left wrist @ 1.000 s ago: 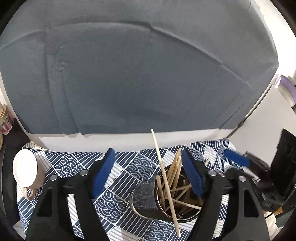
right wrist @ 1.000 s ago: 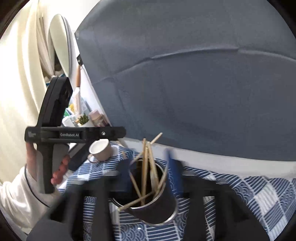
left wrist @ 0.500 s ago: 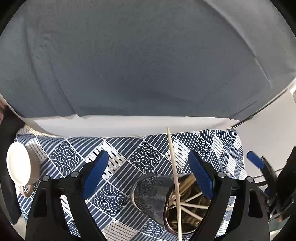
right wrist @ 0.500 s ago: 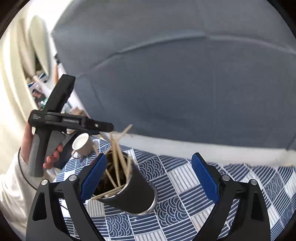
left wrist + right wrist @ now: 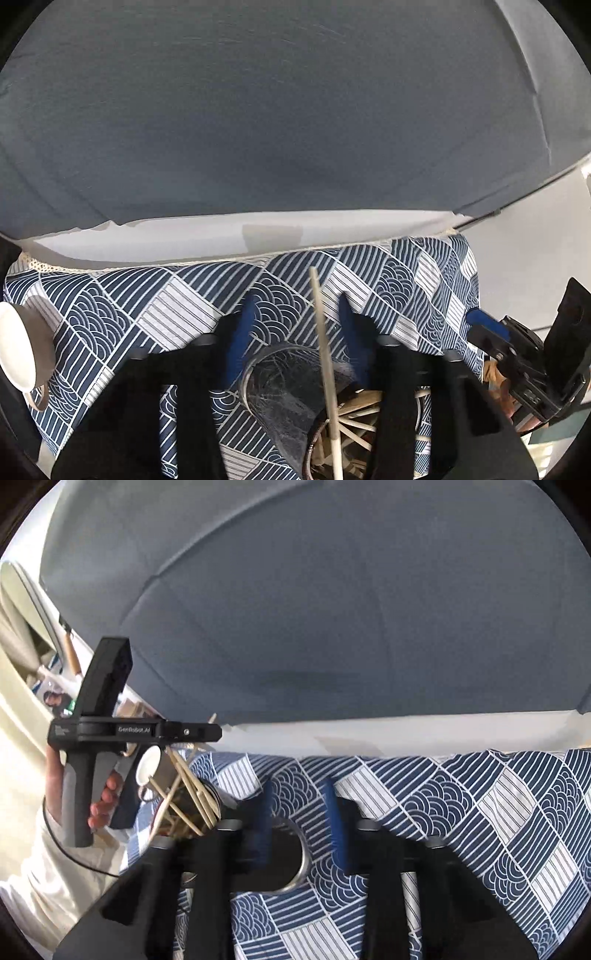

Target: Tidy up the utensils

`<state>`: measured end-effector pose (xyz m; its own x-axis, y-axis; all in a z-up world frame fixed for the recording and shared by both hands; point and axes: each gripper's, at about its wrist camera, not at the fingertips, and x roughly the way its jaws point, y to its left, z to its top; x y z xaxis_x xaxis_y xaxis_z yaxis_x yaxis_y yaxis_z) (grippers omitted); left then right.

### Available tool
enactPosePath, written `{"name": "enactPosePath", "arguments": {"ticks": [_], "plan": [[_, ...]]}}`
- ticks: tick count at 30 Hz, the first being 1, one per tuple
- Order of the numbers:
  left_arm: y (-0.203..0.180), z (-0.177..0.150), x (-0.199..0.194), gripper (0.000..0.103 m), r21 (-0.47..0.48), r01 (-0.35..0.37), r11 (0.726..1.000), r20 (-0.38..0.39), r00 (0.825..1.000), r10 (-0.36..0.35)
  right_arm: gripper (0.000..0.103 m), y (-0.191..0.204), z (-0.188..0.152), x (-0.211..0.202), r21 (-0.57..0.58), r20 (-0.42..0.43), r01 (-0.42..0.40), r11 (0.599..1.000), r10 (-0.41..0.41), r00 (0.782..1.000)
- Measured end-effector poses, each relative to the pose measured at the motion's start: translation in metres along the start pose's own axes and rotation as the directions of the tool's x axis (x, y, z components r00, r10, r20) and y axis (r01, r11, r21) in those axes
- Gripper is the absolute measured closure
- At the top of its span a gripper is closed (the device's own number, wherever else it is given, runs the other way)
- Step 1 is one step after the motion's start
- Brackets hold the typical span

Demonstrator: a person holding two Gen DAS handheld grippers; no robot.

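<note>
A dark metal cup (image 5: 280, 398) full of wooden chopsticks (image 5: 354, 410) stands on the patterned cloth, low in the left wrist view. One long chopstick (image 5: 322, 332) rises out of it between the blue pads of my left gripper (image 5: 295, 332). Those jaws are closing, with a gap still on both sides of the stick. My right gripper (image 5: 299, 827) hangs over the cup's (image 5: 286, 864) lower end, away from its chopsticks (image 5: 188, 794). Its jaws are closing too, with only cloth between the pads. The views also show the left gripper (image 5: 218, 734) and right gripper (image 5: 480, 319) from the side.
A white mug (image 5: 18, 350) lies tipped at the cloth's left edge, also seen behind the chopsticks as a mug (image 5: 147, 766). The blue wave-pattern cloth (image 5: 480, 812) covers the table. A grey backdrop (image 5: 295, 129) rises behind a white strip. A hand (image 5: 107, 794) holds the left gripper's handle.
Both grippers tipped downward and came closer to the cup, which sank lower in both views. Both pairs of jaws went from wide apart to a narrow gap.
</note>
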<state>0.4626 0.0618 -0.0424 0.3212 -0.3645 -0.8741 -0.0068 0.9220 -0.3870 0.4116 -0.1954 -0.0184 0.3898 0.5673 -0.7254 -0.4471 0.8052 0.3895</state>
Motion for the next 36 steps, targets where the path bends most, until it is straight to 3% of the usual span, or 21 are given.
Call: {"name": "enactPosePath", "arguments": {"ticks": [1, 3, 16, 29, 36], "plan": [[0.0, 0.0, -0.001, 0.092, 0.003, 0.009, 1.0, -0.003, 1.0, -0.009, 0.096, 0.003, -0.002, 0.001, -0.017, -0.005, 0.01, 1.0, -0.01, 1.0], [0.002, -0.002, -0.005, 0.095, -0.007, 0.023, 1.0, 0.012, 1.0, -0.023, 0.097, 0.009, -0.006, -0.001, -0.047, -0.005, 0.016, 0.999, -0.017, 1.0], [-0.017, -0.03, -0.084, 0.098, -0.016, 0.113, 0.993, 0.172, 0.979, -0.109, 0.099, 0.061, -0.004, -0.042, -0.166, 0.09, -0.013, 0.986, 0.028, 0.996], [-0.054, -0.044, -0.148, 0.098, 0.044, 0.081, 0.996, 0.28, 0.956, -0.09, 0.099, 0.097, 0.005, -0.082, -0.236, 0.175, -0.017, 0.972, 0.059, 0.983], [-0.074, -0.051, -0.166, 0.098, 0.099, -0.005, 0.995, 0.326, 0.945, -0.028, 0.099, 0.097, 0.004, -0.092, -0.237, 0.196, -0.019, 0.971, 0.067, 0.978]]}}
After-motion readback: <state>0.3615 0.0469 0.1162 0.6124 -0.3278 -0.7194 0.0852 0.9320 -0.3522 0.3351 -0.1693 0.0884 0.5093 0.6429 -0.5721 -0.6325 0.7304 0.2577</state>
